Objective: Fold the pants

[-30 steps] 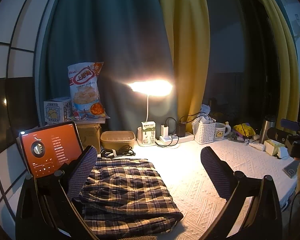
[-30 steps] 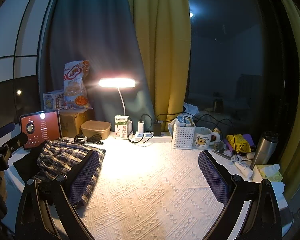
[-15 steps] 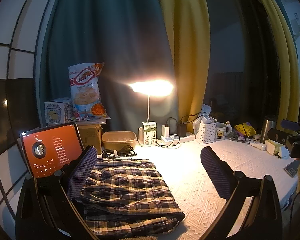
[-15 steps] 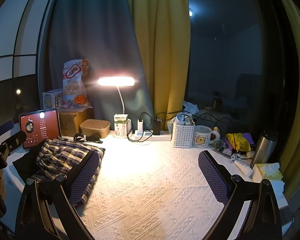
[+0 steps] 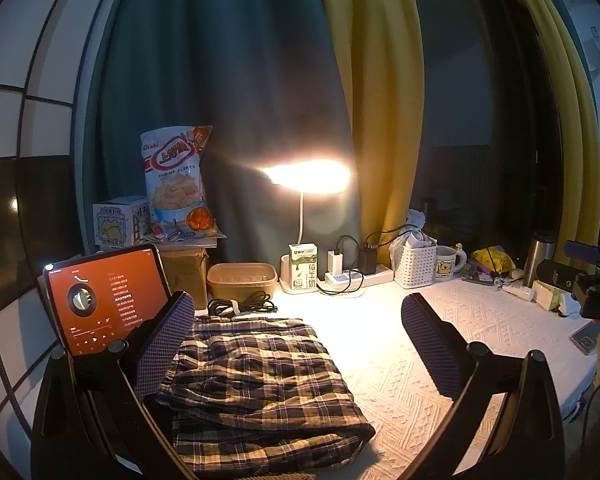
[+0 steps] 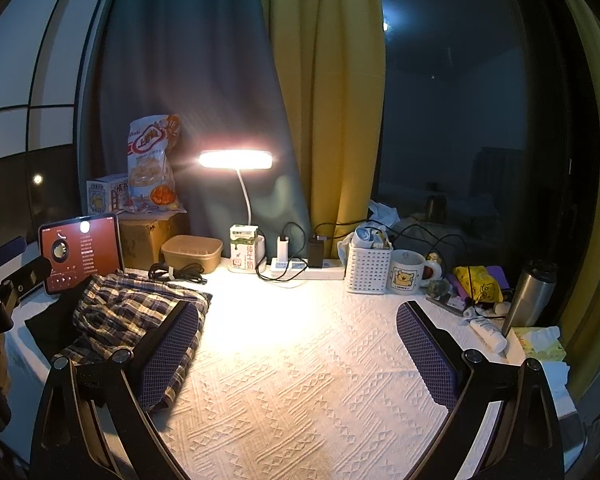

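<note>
The plaid pants lie folded in a compact stack on the white textured cloth, at the table's left. They also show in the right wrist view. My left gripper is open and empty, held above the pants' right half. My right gripper is open and empty, over the bare cloth to the right of the pants. The right gripper shows at the far right edge of the left wrist view.
A lit tablet stands left of the pants. Behind them are a coiled cable, a brown tub, a cardboard box with a snack bag, a desk lamp, a power strip, a basket, a mug and a steel flask.
Both grippers have drawn slightly away from the table and stay open. The pants have not moved.
</note>
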Tool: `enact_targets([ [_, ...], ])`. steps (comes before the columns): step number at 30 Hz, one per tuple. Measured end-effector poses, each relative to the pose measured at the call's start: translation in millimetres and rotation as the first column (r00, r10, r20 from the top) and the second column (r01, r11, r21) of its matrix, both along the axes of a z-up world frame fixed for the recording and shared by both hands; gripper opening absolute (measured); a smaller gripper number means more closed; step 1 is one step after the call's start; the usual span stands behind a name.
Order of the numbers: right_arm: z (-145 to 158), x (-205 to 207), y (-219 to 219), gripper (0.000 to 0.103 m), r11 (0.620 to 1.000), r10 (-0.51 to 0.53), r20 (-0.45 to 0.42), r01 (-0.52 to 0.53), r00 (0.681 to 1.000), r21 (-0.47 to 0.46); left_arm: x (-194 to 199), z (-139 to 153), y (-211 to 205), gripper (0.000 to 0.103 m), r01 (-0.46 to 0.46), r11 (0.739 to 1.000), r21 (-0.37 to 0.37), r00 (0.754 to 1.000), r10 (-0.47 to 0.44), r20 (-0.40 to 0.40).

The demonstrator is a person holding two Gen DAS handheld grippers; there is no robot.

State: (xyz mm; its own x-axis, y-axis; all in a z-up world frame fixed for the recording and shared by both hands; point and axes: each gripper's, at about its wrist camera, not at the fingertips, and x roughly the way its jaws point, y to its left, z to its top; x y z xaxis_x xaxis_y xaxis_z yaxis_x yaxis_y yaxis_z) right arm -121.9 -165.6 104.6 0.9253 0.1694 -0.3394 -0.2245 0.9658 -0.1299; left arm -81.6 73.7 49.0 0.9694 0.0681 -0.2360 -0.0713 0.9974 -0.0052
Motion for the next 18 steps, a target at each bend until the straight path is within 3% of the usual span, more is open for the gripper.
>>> enact_targets([
  [18,-0.4,0.2,-0.4,0.1,1.0,-0.002,-0.002,0.002,1.0,-0.003,-1.4,-1.3,-5.0,0.102,0.014,1.0,0.005,1.0,-0.014,-0.005],
])
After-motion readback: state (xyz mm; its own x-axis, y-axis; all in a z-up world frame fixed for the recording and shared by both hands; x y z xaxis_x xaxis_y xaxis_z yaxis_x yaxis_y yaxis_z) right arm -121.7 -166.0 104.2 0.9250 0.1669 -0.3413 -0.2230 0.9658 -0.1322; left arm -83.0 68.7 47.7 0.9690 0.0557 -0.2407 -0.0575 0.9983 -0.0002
